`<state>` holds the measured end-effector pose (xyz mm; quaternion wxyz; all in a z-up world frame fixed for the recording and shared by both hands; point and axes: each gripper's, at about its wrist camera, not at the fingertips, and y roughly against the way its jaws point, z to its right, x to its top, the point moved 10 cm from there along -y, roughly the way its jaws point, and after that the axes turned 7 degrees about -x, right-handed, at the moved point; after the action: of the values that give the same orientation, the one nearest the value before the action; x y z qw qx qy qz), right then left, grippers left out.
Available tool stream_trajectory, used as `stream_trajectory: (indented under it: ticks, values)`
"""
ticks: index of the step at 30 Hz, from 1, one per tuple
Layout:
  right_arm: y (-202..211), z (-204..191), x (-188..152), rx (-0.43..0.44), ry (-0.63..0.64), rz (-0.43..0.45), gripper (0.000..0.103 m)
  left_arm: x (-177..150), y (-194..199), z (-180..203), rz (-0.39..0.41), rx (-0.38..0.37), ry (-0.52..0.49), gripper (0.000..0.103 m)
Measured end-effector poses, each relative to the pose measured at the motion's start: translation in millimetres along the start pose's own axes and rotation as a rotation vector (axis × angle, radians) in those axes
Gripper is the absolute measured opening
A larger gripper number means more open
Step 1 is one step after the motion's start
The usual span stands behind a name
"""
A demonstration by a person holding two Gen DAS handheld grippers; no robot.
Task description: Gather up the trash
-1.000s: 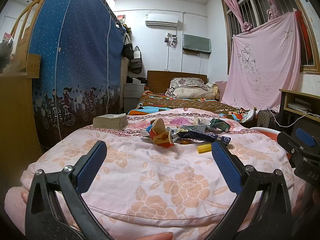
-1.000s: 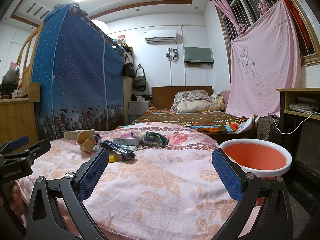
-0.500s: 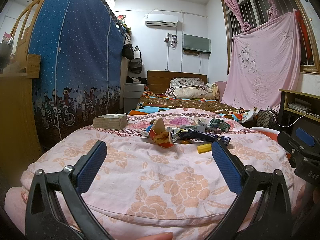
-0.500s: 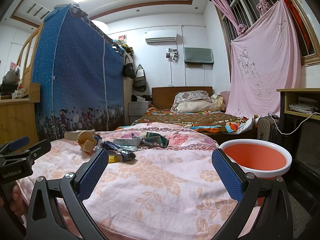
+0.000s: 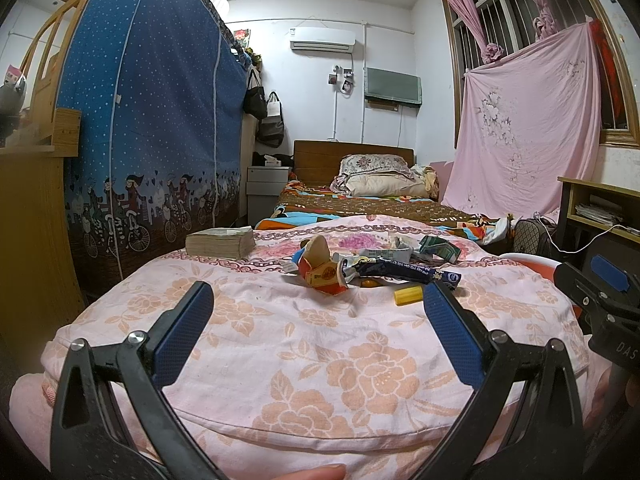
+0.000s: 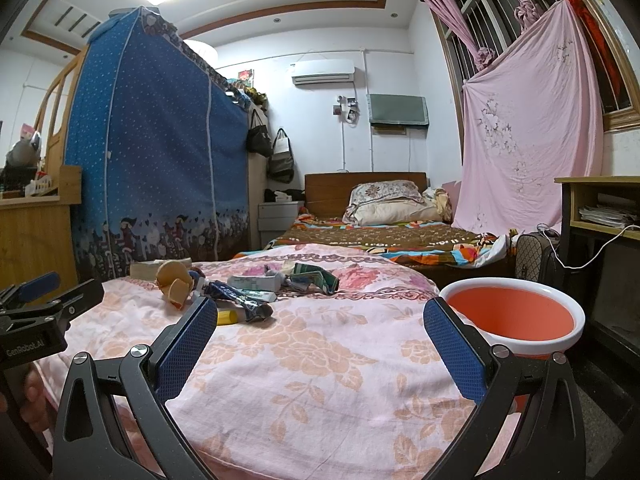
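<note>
A heap of trash lies on a pink floral cloth (image 5: 320, 344): a crumpled red and tan paper cup (image 5: 322, 266), a dark blue wrapper (image 5: 396, 270), a small yellow tube (image 5: 408, 294), a white tube (image 6: 256, 281) and a green packet (image 6: 316, 277). My left gripper (image 5: 318, 308) is open and empty, low over the cloth, short of the heap. My right gripper (image 6: 320, 318) is open and empty, to the right of the heap. An orange basin with a white rim (image 6: 512, 316) stands at the cloth's right edge.
A stack of paper (image 5: 220, 242) sits at the far left of the cloth. A blue fabric wardrobe (image 5: 148, 140) stands to the left. A bed (image 5: 372, 204) lies behind. A desk with shelves (image 6: 600, 208) and a bag (image 6: 534, 258) are to the right.
</note>
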<state>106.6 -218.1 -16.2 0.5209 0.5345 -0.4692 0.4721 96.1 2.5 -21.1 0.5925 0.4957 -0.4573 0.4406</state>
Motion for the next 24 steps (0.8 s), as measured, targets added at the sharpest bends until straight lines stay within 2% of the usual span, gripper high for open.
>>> stream_trajectory:
  ticks: [24]
  values:
    - [-0.4, 0.8, 0.6, 0.003, -0.002, -0.004, 0.103, 4.0, 2.8, -1.0, -0.003, 0.005, 0.002, 0.091]
